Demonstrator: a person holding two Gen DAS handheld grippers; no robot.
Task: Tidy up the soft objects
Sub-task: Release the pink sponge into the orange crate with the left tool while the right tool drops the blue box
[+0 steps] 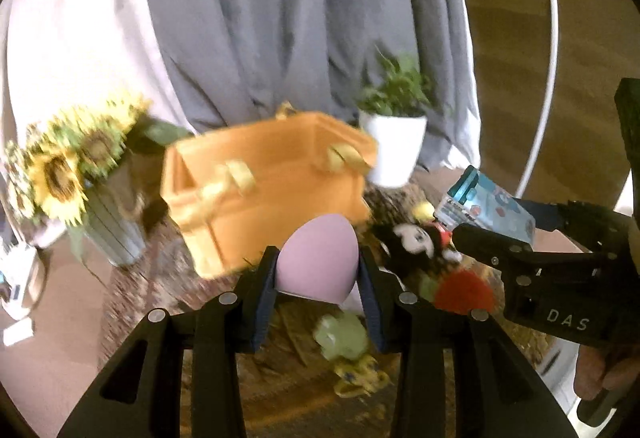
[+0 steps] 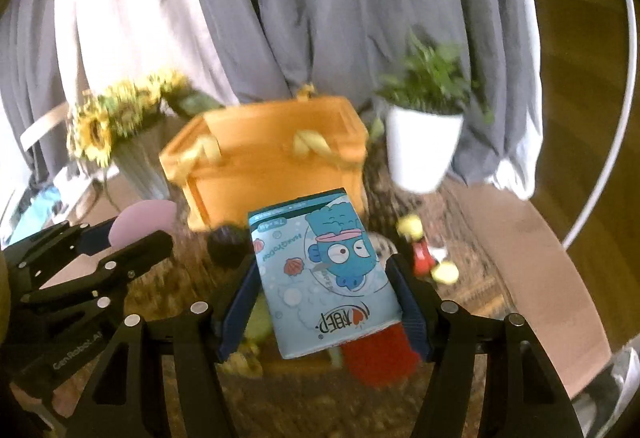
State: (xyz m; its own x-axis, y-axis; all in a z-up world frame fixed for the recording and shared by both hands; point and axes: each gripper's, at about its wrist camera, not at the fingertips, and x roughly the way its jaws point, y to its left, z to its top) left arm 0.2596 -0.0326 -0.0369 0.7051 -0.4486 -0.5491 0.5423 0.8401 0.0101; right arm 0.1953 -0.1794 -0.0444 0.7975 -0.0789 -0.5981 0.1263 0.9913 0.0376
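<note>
My left gripper [image 1: 318, 270] is shut on a pink egg-shaped sponge [image 1: 318, 258], held above the table in front of the orange basket [image 1: 264, 182]. It also shows in the right wrist view [image 2: 140, 222]. My right gripper [image 2: 324, 278] is shut on a light-blue tissue pack with a blue cartoon fish [image 2: 324, 270], also in front of the basket [image 2: 272, 166]; the pack shows in the left wrist view [image 1: 486, 204]. On the table below lie a Mickey plush [image 1: 420, 238], a red fluffy toy [image 1: 464, 292] and a green-yellow plush [image 1: 348, 350].
A sunflower bouquet in a grey vase [image 1: 76, 174] stands left of the basket. A white pot with a green plant [image 1: 394, 142] stands to its right. Grey and white curtains [image 1: 260, 18] hang behind. A white hoop [image 1: 554, 38] curves at the right.
</note>
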